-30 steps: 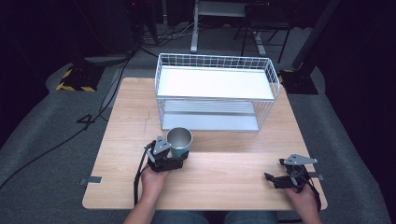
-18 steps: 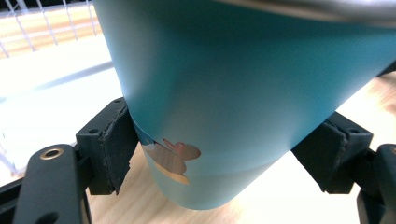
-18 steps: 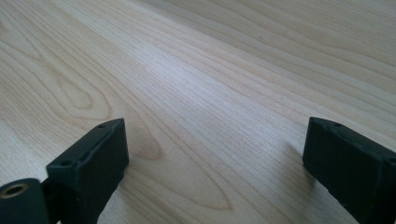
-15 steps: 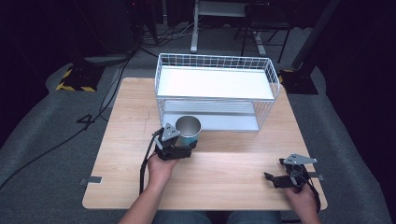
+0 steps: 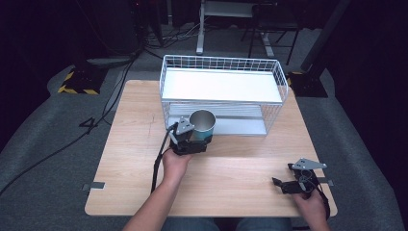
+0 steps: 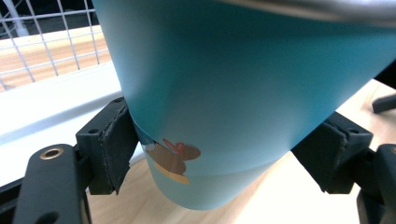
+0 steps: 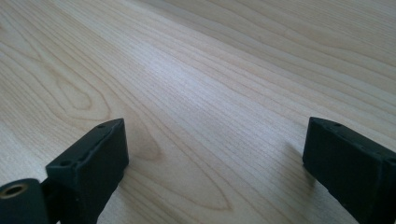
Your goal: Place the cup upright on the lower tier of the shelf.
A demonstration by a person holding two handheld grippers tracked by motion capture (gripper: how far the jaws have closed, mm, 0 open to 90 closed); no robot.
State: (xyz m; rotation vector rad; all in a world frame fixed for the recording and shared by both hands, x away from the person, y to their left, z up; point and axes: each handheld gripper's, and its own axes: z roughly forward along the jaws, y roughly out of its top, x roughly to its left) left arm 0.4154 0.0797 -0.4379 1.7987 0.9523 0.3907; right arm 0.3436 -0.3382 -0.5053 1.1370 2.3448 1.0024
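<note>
In the high view, the left tongs are clamped on a teal cup with a metal rim, which stands upright with its open mouth facing up, a little toward 11 o'clock from the middle of the wooden surface. The cup sits right at the front edge of a white wire rack, at the rack's 7 o'clock corner, before the opening of its lower shelf. The person's left hand grips the tongs from the 6 o'clock side, with a black cable trailing down beside the forearm. The right tongs lie low over the surface near its 5 o'clock corner, well apart from the cup and the rack, held by the right hand, with the grey three-cornered plate on top. In the left gripper view, the teal cup takes up most of the frame, tilted against the camera's own angle, and both black jaws press against its lower wall from either side; a small brown and orange sticker sits on the wall near the left jaw. Behind it, at 10 o'clock, the white shelf edge and wire mesh of the rack appear. In the right gripper view, the right tongs stand released, their two black jaws wide apart with bare wood grain of the surface between them.
</note>
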